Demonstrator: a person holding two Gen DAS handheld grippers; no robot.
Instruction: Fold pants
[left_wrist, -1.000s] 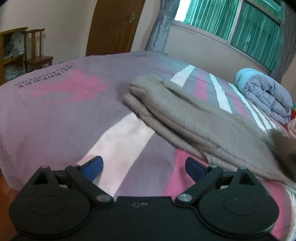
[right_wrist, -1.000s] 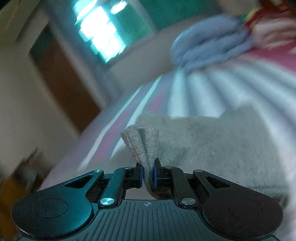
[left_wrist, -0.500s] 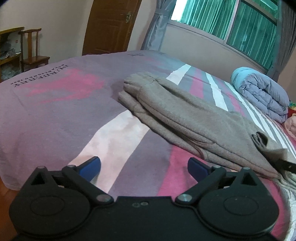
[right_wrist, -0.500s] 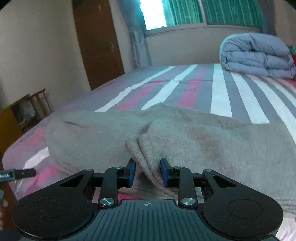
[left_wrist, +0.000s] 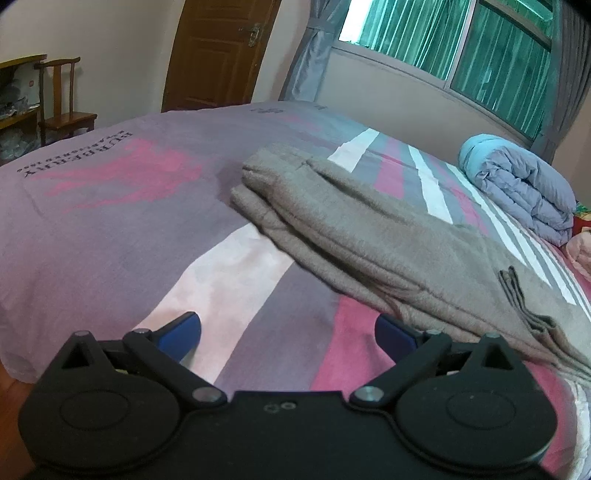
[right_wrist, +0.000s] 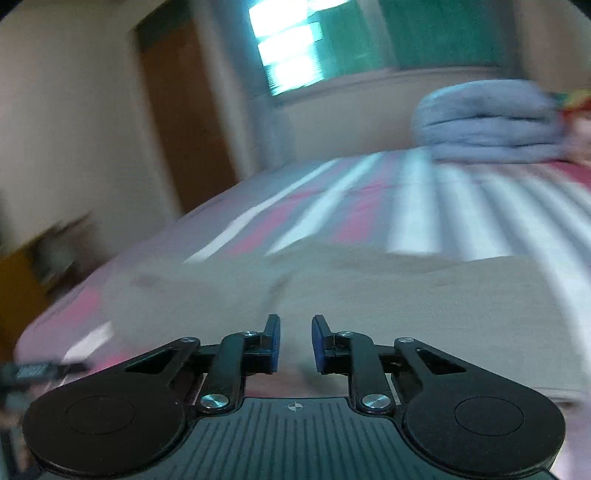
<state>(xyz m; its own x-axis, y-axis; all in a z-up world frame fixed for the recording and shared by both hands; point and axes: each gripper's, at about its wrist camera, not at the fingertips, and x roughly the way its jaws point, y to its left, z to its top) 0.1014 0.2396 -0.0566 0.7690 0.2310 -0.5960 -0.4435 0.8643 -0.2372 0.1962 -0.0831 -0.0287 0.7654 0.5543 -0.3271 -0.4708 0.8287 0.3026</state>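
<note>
Lying long across the bed (left_wrist: 110, 229), from near the door (left_wrist: 218, 51) toward the rolled quilt (left_wrist: 524, 192): pants (left_wrist: 369, 236). Nearer them, right gripper (right_wrist: 294, 343), jaws closing, nothing between. Left gripper (left_wrist: 288, 332) wide apart, empty, just beside.

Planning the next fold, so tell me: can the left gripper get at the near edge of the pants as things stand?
Probably yes. The left gripper has its jaws wide open and empty over bare bedsheet, and the pants lie just ahead to its right with nothing between.
</note>
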